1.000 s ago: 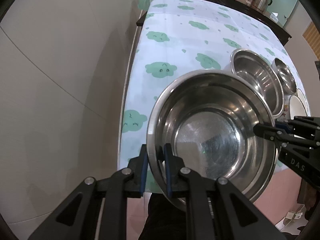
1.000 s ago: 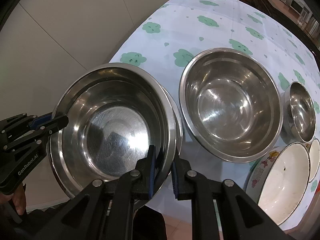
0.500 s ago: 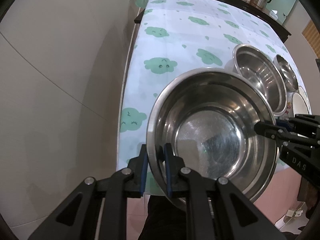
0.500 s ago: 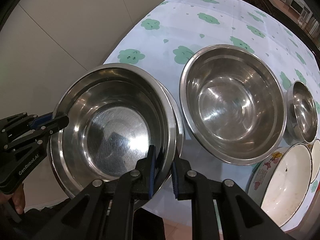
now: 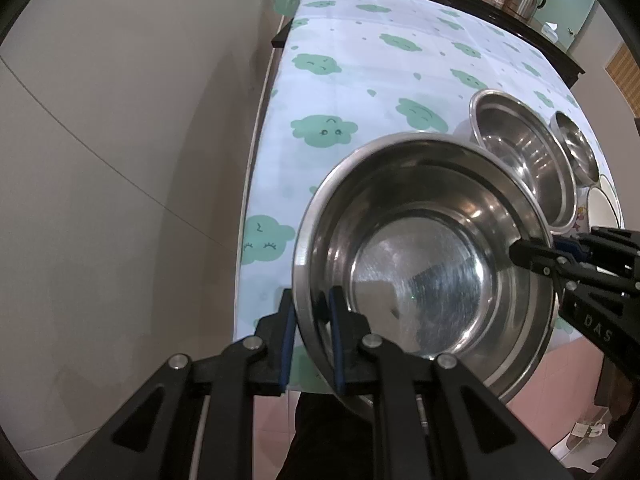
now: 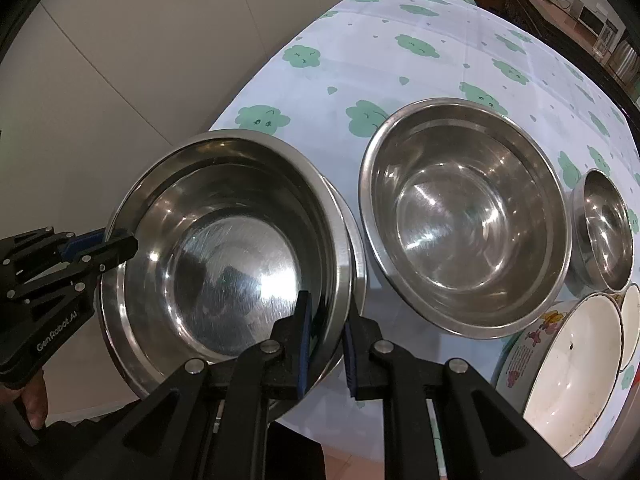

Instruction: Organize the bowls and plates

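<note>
Both grippers — left gripper [image 5: 310,336] and right gripper [image 6: 326,340] — are clamped on opposite rims of the wide, shiny steel basin [image 6: 224,256], sharing its weight above the near edge of the cloud-print tablecloth [image 6: 400,68], seemingly for stacking.

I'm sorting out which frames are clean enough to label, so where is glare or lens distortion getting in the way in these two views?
Left wrist view: fisheye bends the table edge; dark corner vignette; mild sheen in the held steel bowl. Right wrist view: bright hotspots on that bowl's base and in the large bowl on the table; the white enamel bowl is stretched at the rim of the frame.
</note>
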